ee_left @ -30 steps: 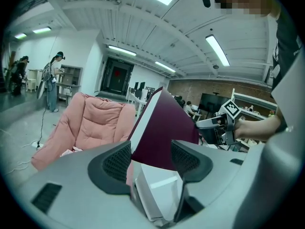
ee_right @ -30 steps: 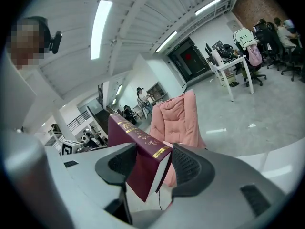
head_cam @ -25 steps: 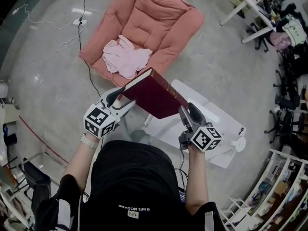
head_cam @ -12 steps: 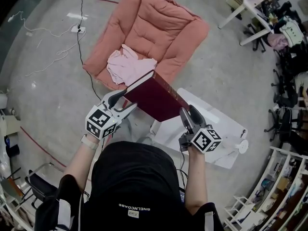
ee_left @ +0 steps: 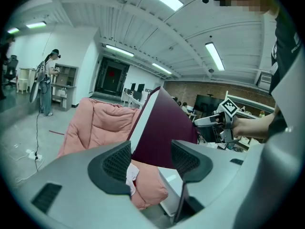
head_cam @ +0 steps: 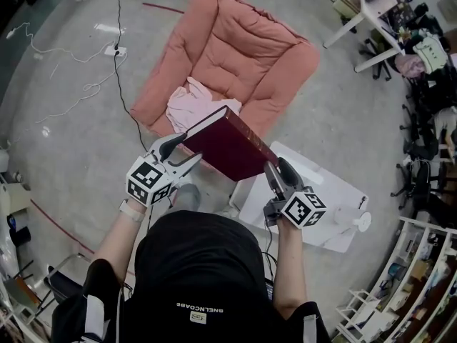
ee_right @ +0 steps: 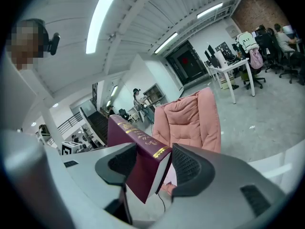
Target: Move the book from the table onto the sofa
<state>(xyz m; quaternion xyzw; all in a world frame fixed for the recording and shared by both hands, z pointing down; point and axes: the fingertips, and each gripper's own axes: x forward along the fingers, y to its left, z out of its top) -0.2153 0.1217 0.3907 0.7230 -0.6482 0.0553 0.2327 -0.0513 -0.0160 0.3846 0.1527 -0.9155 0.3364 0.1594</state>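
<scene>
The maroon book (head_cam: 230,147) hangs in the air at the middle of the frame, above the floor between the pink sofa (head_cam: 243,48) at upper centre and the white surface (head_cam: 321,209) at lower right. It stands tilted on edge, its long axis running from upper centre down to the lower right, with the gold-lettered spine uppermost. The left hand-held gripper (head_cam: 182,148) is clamped on its lower-left corner and the right hand-held gripper (head_cam: 274,171) on the lower-right end of the spine. Since a second ago the grips and tilt match, while the sofa and its pale pink cloth (head_cam: 189,102) have drawn nearer to the book's top corner.
</scene>
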